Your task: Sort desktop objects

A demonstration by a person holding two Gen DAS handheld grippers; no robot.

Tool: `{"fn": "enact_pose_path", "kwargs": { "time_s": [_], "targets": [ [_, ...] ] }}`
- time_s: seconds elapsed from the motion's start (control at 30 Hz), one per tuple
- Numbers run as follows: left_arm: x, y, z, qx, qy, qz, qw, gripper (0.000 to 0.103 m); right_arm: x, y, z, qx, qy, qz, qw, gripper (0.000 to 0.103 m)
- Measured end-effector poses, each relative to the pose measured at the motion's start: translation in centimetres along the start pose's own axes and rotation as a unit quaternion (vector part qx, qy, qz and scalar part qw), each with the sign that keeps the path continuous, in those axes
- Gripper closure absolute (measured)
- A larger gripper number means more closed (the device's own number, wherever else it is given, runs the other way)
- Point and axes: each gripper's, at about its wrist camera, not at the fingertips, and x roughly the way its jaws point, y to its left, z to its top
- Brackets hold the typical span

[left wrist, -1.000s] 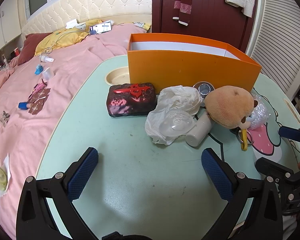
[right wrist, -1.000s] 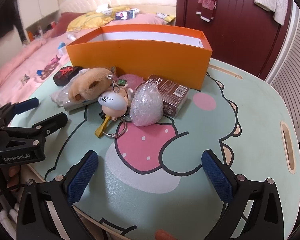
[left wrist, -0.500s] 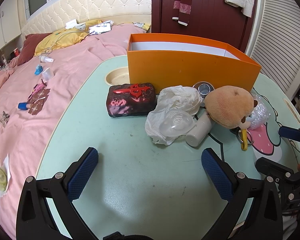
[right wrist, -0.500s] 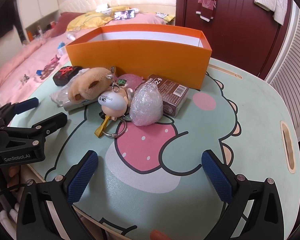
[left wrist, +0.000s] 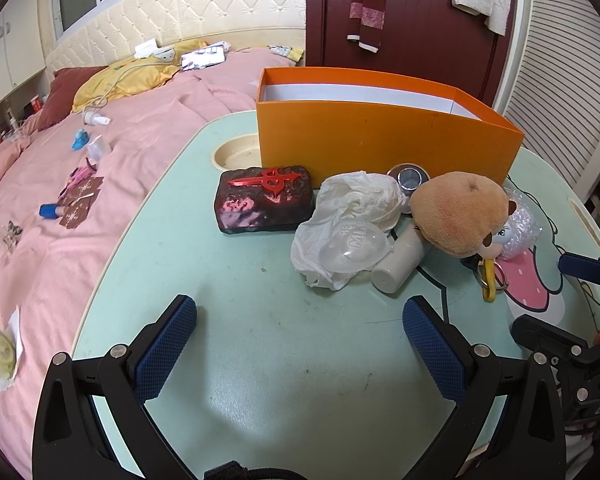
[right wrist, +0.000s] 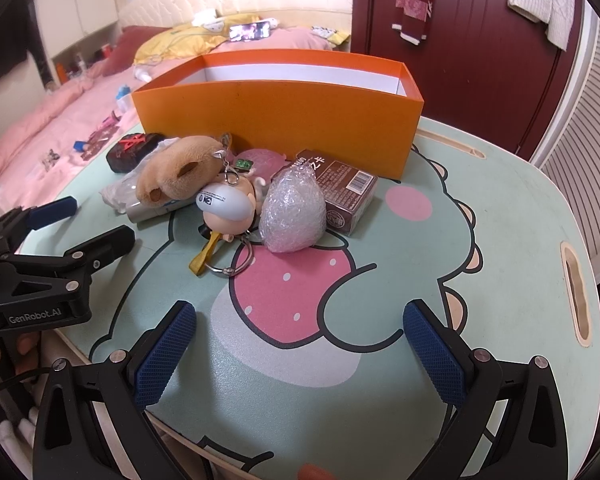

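- You see an orange box [right wrist: 275, 128], white inside.
- In front of it, your tan plush [left wrist: 456, 212] and a dark case [left wrist: 265, 204] with a red emblem.
- Under it, a mint table [right wrist: 500, 208] with a pink cartoon print.

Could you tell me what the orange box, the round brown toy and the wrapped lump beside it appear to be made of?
Orange box: probably matte cardboard, with thin, flat walls and a white lining.
Brown toy: plush fabric, with a fuzzy, soft-looking surface.
Wrapped lump: clear bubble wrap, glossy and dimpled; its contents are hidden.
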Motion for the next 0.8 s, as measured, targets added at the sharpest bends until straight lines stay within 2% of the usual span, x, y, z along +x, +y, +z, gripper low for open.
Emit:
{"fn": "enact_pose_path", "kwargs": {
  "time_s": [0.23, 0.8],
  "targets": [
    [0.04, 0.26, -0.05, 0.0, -0.004, -0.001, 1.0, 0.0, 0.26, -0.15, 0.11, 0.005, -0.016, -0.004, 1.0, 0.0],
    [-0.11, 0.24, -0.11, -0.002, -0.005, -0.003, 1.0, 0.0, 0.25, 0.16, 0.36, 0.007, -0.013, -0.008, 1.0, 0.0]
  ]
}}
